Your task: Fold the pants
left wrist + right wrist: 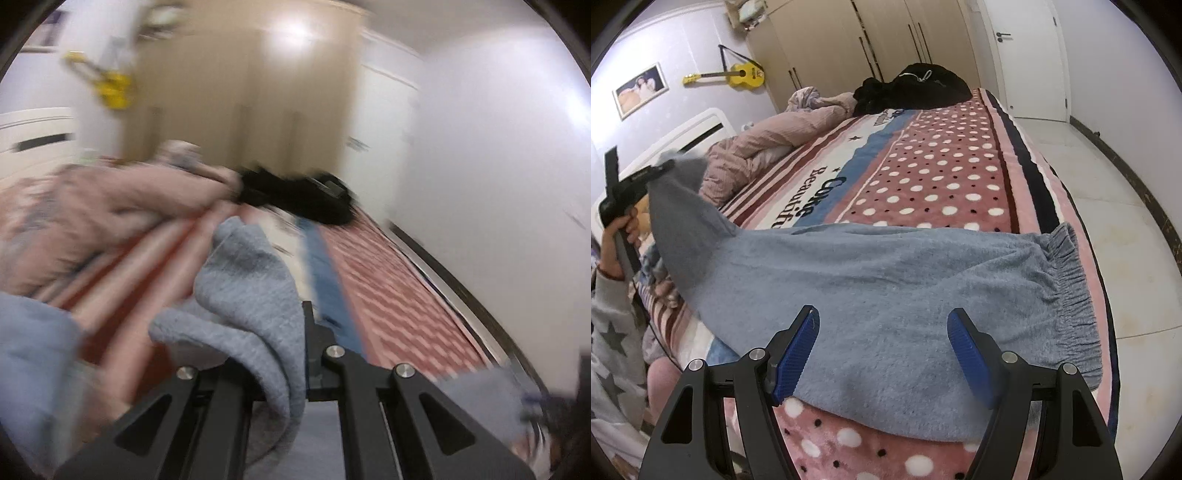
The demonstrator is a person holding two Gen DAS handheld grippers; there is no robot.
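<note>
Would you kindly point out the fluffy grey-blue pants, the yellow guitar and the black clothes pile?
fluffy grey-blue pants (pixel 886 280), right wrist view, mid-leg fabric.
yellow guitar (pixel 745 75), right wrist view, body.
black clothes pile (pixel 923 88), right wrist view, centre.

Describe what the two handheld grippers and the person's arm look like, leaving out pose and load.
The right gripper has matte black angular linkage arms with triangular cut-outs, silver round pivot bolts, and blue textured fingers. The left gripper shares the black linkage and silver bolts; in the right wrist view its handle looks black. The person's hand is bare, above a grey sleeve printed with darker stars. No cables are clearly visible.
</note>
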